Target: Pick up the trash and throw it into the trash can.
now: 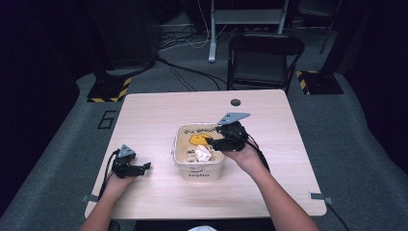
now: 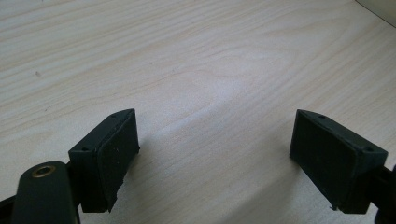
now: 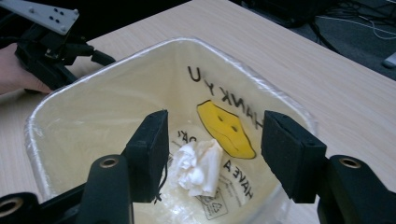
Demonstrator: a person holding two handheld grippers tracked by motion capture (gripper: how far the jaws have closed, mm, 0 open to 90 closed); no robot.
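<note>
A small cream bin (image 1: 198,172) lined with a printed plastic bag stands mid-table; its rim (image 3: 116,56) fills much of the right gripper view. A crumpled white paper wad (image 1: 203,154) (image 3: 198,168) lies inside at the bottom. My right gripper (image 1: 216,143) (image 3: 212,151) hovers over the bin's right rim, open, jaws apart above the wad with nothing between them. My left gripper (image 1: 142,167) (image 2: 212,149) rests low over bare wood to the left of the bin, open and empty. It also appears far off as a black gripper (image 3: 51,51) with a hand.
The wooden table (image 1: 154,115) has a dark round grommet (image 1: 235,102) near its far edge. A black folding chair (image 1: 262,60) stands behind the table, with cables and stand bases on the grey floor.
</note>
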